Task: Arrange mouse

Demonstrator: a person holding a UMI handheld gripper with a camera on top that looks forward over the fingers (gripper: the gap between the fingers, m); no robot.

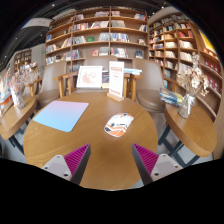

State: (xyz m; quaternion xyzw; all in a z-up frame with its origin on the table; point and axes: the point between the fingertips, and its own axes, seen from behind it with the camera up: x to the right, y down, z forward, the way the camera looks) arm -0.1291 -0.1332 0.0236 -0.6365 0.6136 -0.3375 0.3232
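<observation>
A white and orange mouse (pixel 118 124) lies on a round wooden table (pixel 100 150), just ahead of my fingers and slightly right of centre. A light blue mouse mat (pixel 60 115) lies flat on the table to the left, apart from the mouse. My gripper (pixel 112 160) is open and empty, its two pink pads wide apart above the table's near part. The mouse is beyond the fingertips, not between them.
Upright display cards and books (pixel 103 77) stand at the table's far side. Bookshelves (pixel 100 35) line the back wall and the right side. Another wooden table (pixel 195 125) with items stands to the right, and a chair (pixel 150 100) beside it.
</observation>
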